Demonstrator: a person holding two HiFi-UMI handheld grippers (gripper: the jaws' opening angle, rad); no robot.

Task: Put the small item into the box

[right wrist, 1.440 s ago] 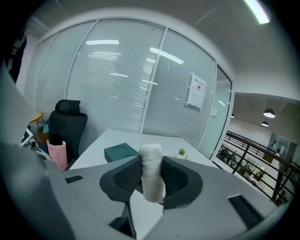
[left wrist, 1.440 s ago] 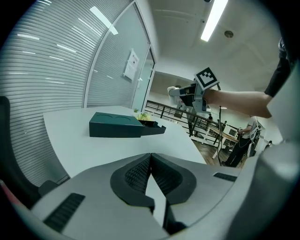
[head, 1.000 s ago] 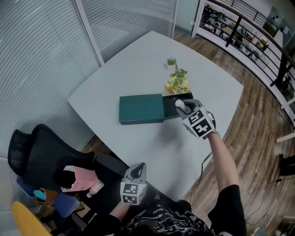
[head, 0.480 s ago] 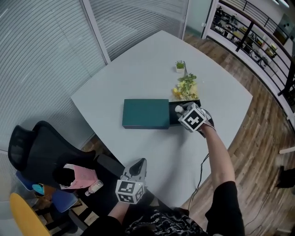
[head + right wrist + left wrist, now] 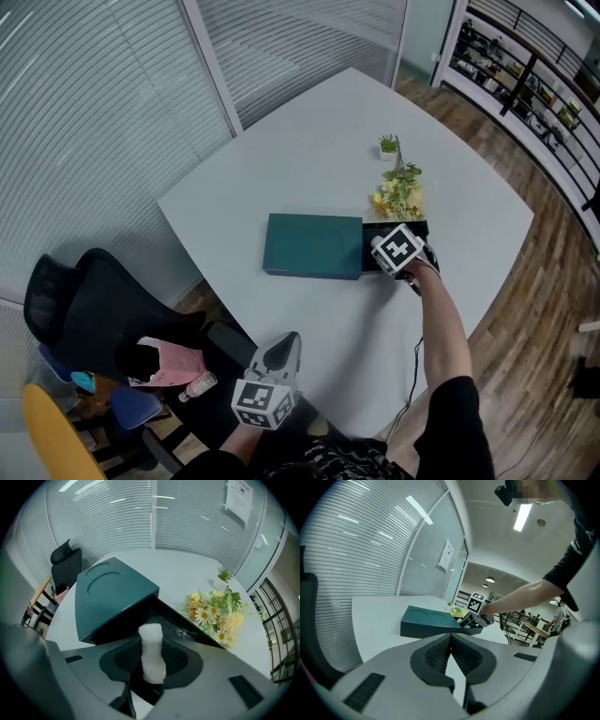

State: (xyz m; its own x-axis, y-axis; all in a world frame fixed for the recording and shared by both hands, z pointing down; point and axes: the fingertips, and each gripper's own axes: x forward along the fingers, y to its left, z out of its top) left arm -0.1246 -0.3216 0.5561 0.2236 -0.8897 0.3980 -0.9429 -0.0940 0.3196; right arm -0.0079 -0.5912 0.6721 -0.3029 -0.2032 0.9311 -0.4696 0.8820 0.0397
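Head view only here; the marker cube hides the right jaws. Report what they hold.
Observer: The right gripper is clamped on a small white item.
Operator: Tell me what lies under it.
Observer: The item is over the open black tray pulled out of the teal box.
Operator: Now check the left jaws.
Observer: The left gripper is shut, with nothing between its jaws.

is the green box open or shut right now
The box is open: its dark tray is slid out from under the green cover, and the right gripper holds the white item over it.
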